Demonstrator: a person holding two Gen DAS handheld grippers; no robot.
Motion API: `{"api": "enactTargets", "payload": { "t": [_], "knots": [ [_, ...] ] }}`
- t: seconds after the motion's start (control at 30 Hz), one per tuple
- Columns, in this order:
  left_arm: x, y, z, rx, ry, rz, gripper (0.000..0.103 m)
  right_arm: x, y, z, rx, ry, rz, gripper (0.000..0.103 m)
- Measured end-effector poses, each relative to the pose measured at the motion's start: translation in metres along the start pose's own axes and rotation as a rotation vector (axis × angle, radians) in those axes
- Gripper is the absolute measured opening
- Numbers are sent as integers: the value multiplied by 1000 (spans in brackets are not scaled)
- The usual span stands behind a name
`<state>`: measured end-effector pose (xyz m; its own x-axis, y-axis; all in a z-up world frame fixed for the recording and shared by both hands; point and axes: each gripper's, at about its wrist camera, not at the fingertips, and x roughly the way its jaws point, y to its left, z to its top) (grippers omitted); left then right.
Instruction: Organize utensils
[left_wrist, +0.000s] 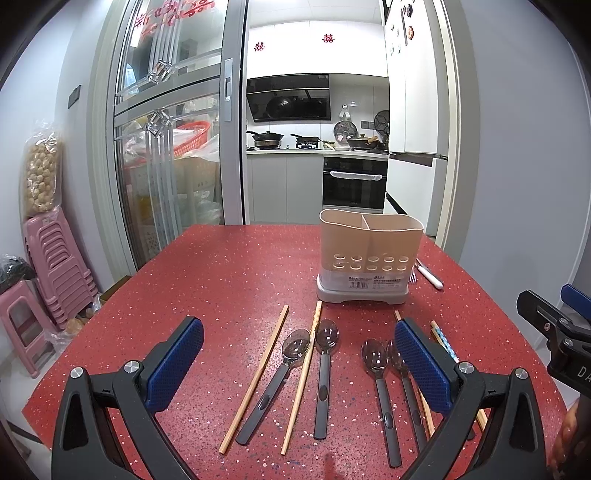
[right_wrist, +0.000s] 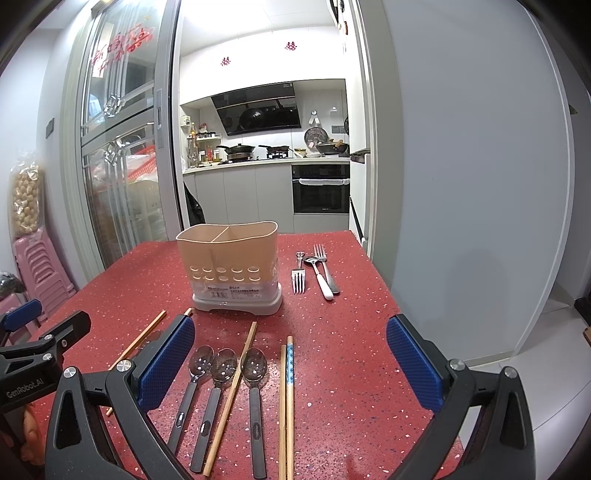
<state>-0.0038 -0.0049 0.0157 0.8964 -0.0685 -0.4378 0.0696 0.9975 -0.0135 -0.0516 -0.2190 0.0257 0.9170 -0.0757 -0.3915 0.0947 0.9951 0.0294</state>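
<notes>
Four spoons (left_wrist: 325, 343) beneath spread left hand-held gripper (left_wrist: 299, 354), holder (left_wrist: 369, 254) beyond

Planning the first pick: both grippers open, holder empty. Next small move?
Probably lower the left gripper onto the nearest spoon. Its fingers are open with several spoons and chopsticks lying flat on the table between them. The holder stands just behind, with both compartments apparently empty.

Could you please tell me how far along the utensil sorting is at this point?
Nothing looks done: the holder appears empty. Both tools, left and right, hover open, holding nothing. Left to sort: the spoons, chopsticks and forks lying on the table.
</notes>
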Motion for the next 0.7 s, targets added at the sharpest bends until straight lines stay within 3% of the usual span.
{"api": "enactTargets", "payload": {
  "t": [0.2,0.33,0.43,0.7],
  "knots": [
    [8,2,-3,1,29,9,103,2,-1,-2,20,2,38,103],
    [21,7,-6,-3,98,2,103,13,-7,1,39,33,93,103],
    [38,13,-4,25,154,2,103,31,-17,4,78,119,121,103],
    [99,39,0,93,305,66,103,99,-39,-3,31,470,57,103]
  ]
}}
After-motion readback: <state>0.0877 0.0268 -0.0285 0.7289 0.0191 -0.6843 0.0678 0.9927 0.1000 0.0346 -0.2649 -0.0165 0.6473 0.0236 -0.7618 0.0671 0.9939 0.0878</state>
